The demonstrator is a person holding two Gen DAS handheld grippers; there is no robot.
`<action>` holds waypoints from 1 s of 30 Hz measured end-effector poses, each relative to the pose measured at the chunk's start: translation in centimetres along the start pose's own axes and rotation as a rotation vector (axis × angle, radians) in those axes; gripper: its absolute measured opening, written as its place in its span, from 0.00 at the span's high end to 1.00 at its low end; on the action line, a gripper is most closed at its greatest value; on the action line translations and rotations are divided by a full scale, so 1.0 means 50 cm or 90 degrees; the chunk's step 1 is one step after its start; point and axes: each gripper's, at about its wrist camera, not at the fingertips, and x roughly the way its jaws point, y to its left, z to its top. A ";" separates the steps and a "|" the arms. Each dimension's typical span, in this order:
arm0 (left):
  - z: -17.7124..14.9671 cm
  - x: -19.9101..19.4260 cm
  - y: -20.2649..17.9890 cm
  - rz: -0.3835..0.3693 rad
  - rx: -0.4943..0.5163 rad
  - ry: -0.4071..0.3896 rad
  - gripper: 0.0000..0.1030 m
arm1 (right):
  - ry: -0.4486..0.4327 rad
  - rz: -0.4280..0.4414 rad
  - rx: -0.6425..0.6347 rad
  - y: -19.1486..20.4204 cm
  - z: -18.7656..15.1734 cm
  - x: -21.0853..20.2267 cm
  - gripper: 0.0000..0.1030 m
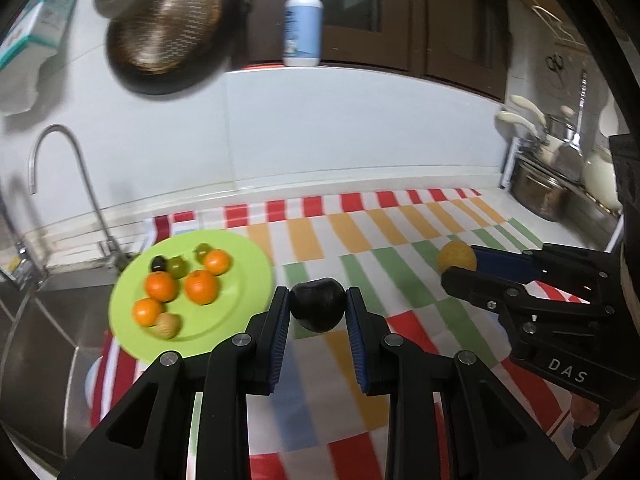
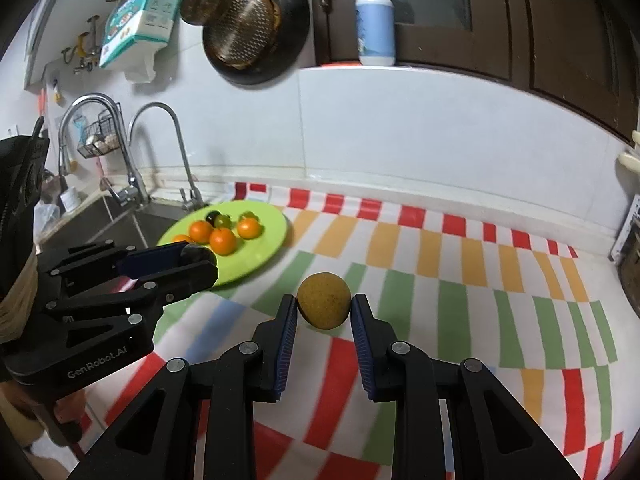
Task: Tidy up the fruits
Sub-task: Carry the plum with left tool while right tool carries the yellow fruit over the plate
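My left gripper point(image 1: 317, 300) is shut on a dark, near-black fruit point(image 1: 318, 305), held above the striped cloth just right of the green plate point(image 1: 240, 256). The plate holds several oranges point(image 1: 201, 286), green fruits, a dark one and a tan one. My right gripper point(image 2: 324, 308) is shut on a yellow-brown round fruit point(image 2: 324, 300) over the cloth. In the left wrist view it shows at the right point(image 1: 460, 268) with that fruit point(image 1: 456, 254). In the right wrist view the left gripper point(image 2: 196, 258) is at the left, by the plate point(image 2: 272, 236).
A striped cloth point(image 1: 400, 232) covers the counter. A sink point(image 2: 104, 220) with taps point(image 1: 60, 168) lies left of the plate. A pan point(image 1: 168, 28) hangs on the wall, a pump bottle point(image 1: 303, 24) stands on the ledge, pots point(image 1: 544, 192) sit at far right.
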 end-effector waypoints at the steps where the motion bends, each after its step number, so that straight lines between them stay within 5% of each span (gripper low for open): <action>1: 0.000 -0.005 0.007 0.005 -0.003 -0.002 0.73 | -0.003 0.002 -0.001 0.008 0.003 0.000 0.72; 16: 0.007 -0.065 0.133 0.086 -0.033 -0.032 0.73 | -0.033 0.046 -0.022 0.123 0.061 0.033 0.72; 30: 0.018 -0.051 0.222 0.105 -0.052 -0.022 0.73 | -0.023 0.077 -0.022 0.194 0.108 0.105 0.72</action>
